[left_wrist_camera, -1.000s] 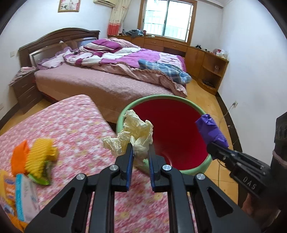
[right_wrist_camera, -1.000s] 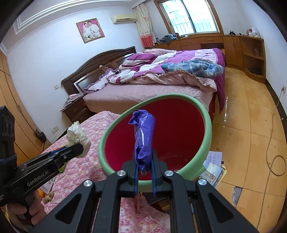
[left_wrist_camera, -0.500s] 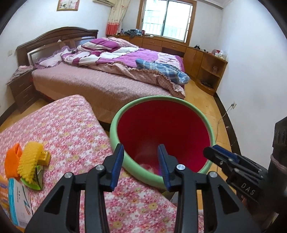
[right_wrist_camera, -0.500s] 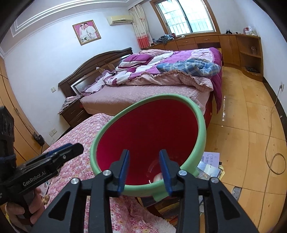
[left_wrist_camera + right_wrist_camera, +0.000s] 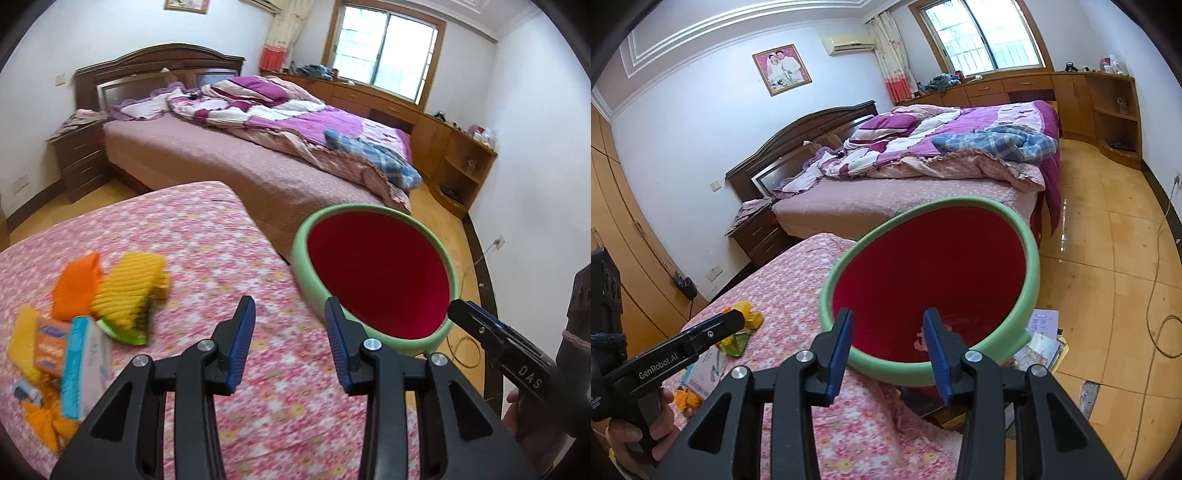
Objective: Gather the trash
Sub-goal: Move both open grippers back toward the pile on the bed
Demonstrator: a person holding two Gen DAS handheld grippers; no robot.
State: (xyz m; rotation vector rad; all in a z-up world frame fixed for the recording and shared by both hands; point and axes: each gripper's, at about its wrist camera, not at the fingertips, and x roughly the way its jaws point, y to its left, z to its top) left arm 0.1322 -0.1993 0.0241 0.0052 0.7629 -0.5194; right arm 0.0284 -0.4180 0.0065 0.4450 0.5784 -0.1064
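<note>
Pink flowered cloth covers the table [image 5: 207, 251] that carries everything here. Toward its left edge, in the left wrist view, lies a loose heap of trash: an orange wrapper [image 5: 75, 286], a yellow ribbed wrapper [image 5: 127, 286] with a green scrap under it, and nearer the front left corner a small carton with a blue edge [image 5: 79, 373] leaning among more orange and yellow bits. The heap is blurred, so finer detail cannot be told.

Right of the heap the left gripper [image 5: 290, 347] hangs above bare cloth, pointing at the table's right edge. Its blue-padded fingers [image 5: 240, 347] stand spread with nothing between them; its jaws have just been opening.

Beyond the right edge of the table stands the red bin [image 5: 380, 284] with a pale green rim, its mouth tilted toward the cameras. In the right wrist view a pale pink scrap [image 5: 919, 338] shows low inside it, partly hidden by a finger.

Farther right, the right gripper [image 5: 888, 349] points into the bin [image 5: 934, 280], its tips over the near rim. Its fingers [image 5: 840, 347] are also apart and hold nothing, and its jaws have just been opening further. A hand [image 5: 642, 428] grips the left tool's handle at the lower left of that view.
</note>
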